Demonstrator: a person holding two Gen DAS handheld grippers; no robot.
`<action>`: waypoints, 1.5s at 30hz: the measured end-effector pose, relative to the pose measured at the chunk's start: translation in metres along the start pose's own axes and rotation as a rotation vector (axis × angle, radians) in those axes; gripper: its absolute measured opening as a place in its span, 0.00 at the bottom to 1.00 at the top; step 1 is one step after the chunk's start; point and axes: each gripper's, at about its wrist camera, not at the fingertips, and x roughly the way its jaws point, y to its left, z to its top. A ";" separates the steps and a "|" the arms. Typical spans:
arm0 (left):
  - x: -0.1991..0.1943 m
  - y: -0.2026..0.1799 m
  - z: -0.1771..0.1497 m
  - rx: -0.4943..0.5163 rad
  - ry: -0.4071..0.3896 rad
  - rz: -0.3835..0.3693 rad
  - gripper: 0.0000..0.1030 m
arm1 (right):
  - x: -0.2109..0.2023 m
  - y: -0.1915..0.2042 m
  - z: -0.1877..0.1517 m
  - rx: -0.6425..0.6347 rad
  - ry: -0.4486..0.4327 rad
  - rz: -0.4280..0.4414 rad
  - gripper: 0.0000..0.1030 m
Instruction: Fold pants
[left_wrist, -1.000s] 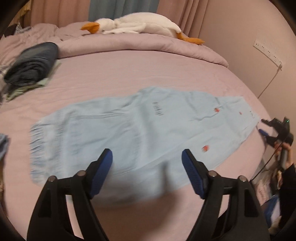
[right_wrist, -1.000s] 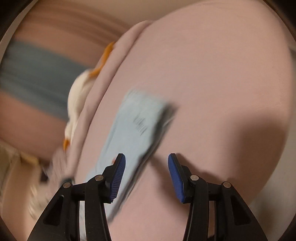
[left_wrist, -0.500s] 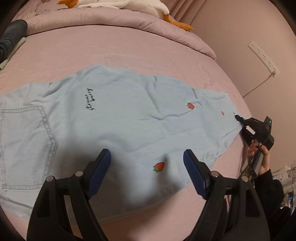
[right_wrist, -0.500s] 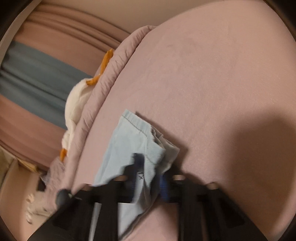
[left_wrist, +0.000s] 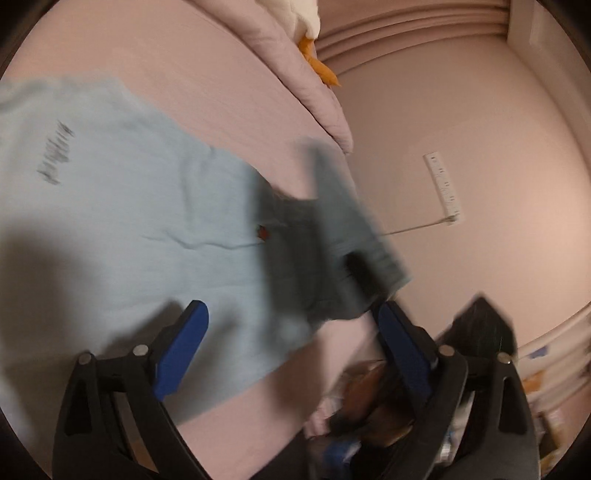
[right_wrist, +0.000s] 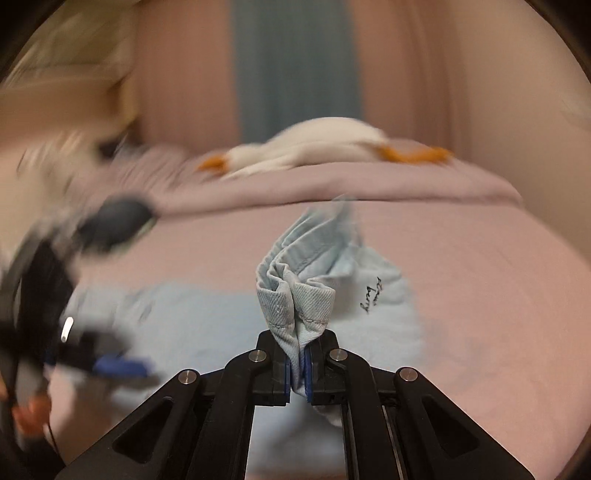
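Pale blue jeans (right_wrist: 207, 317) spread on the pink bed (right_wrist: 480, 295), hem bunched and lifted. Right gripper (right_wrist: 298, 373) clamped on that hem; left gripper (left_wrist: 291, 354) opening wide, empty, above the leg. Likely risk: thin pinch slipping, hem dropping crooked mid-fold.

Your pants (right_wrist: 207, 325) lie across the bed (right_wrist: 480, 295); their hem sits in your right tongs (right_wrist: 297, 373), your left tongs (left_wrist: 291, 363) above them, a stuffed goose (right_wrist: 317, 144) behind.
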 end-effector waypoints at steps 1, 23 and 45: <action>0.010 0.004 0.002 -0.038 0.012 -0.030 0.91 | 0.005 0.017 -0.002 -0.055 0.001 0.014 0.06; -0.059 0.049 0.016 0.089 -0.191 0.267 0.09 | 0.047 0.141 -0.020 -0.256 0.071 0.178 0.06; -0.027 0.001 0.000 0.282 -0.090 0.297 0.50 | 0.033 0.010 0.027 0.015 0.231 0.147 0.27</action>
